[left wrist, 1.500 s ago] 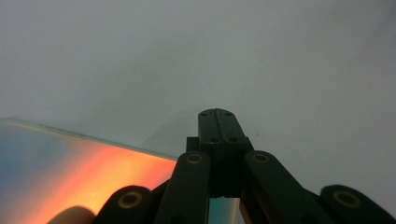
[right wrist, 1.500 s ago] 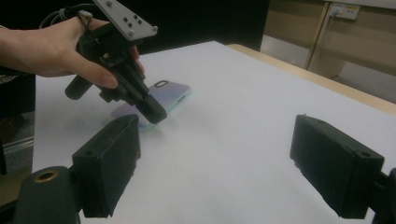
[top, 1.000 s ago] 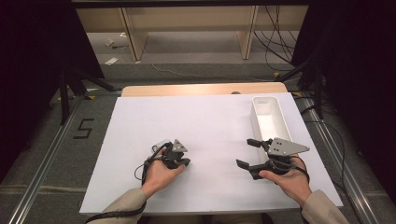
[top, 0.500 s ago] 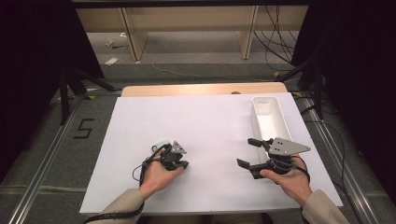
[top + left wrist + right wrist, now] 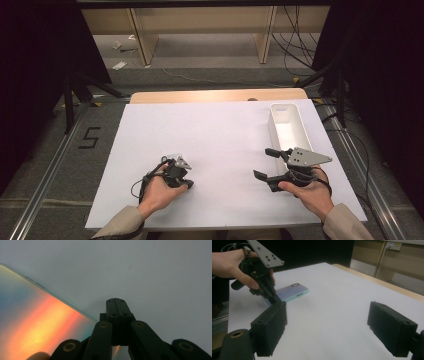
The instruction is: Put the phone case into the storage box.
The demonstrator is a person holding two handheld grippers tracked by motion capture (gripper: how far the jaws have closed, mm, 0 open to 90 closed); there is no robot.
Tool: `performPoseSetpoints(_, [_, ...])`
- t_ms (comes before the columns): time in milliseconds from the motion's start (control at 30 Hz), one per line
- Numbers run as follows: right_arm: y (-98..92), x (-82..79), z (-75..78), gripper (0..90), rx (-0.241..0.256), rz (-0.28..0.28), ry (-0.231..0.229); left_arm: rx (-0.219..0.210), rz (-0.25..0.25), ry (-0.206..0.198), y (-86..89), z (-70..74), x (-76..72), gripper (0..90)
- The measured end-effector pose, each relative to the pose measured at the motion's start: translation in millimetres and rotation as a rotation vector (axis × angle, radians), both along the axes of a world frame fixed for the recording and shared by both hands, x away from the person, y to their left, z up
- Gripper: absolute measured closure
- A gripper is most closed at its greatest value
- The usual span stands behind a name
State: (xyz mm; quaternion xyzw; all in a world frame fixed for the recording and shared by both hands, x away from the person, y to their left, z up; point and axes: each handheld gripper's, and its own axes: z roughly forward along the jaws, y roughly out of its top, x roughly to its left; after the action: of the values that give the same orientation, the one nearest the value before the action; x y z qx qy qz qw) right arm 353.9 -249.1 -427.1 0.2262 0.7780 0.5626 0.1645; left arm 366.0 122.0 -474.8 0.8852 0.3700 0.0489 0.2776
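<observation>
I see a white table (image 5: 220,135). A flat shiny phone (image 5: 290,292) lies on it at about seven o'clock. A long white tray (image 5: 286,131) sits at three o'clock.

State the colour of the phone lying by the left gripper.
Iridescent: the phone shimmers orange, yellow and blue-green, best in the left gripper view.

**Left gripper closed and tipped down, right gripper spread wide**

The left gripper (image 5: 184,176) is pointing toward 1 o'clock, tilted steeply down, its 2 jaws pressing together. The left hand (image 5: 159,192) is wrapping its grip. The right gripper (image 5: 266,163) is pointing toward 10 o'clock, its jaws standing well apart, the right hand (image 5: 306,192) cupping it from behind.
</observation>
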Motion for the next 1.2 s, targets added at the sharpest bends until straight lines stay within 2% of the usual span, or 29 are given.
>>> performPoseSetpoints(233, [0.5,-0.3,0.0,16.9,0.0,0.001,0.001,0.022,0.027,0.04,19.9,2.1,-7.2,89.8])
performPoseSetpoints(533, [0.9,-0.2,0.0,16.9,-0.003,0.003,-0.001,0.05,0.095,0.085,52.6,4.0,-12.2,89.8])
performPoseSetpoints(600, [1.1,-0.2,-0.3,16.9,-0.002,0.0,-0.001,0.071,0.103,0.081,57.3,4.8,-12.8,89.8])
performPoseSetpoints(1000, [0.9,-0.2,-0.3,16.9,-0.002,-0.001,0.001,0.11,0.164,0.089,80.3,6.4,-14.7,89.8])
performPoseSetpoints(1200, [1.5,0.2,-0.8,16.9,0.001,0.0,0.0,0.137,0.179,0.086,84.5,7.2,-16.1,89.8])
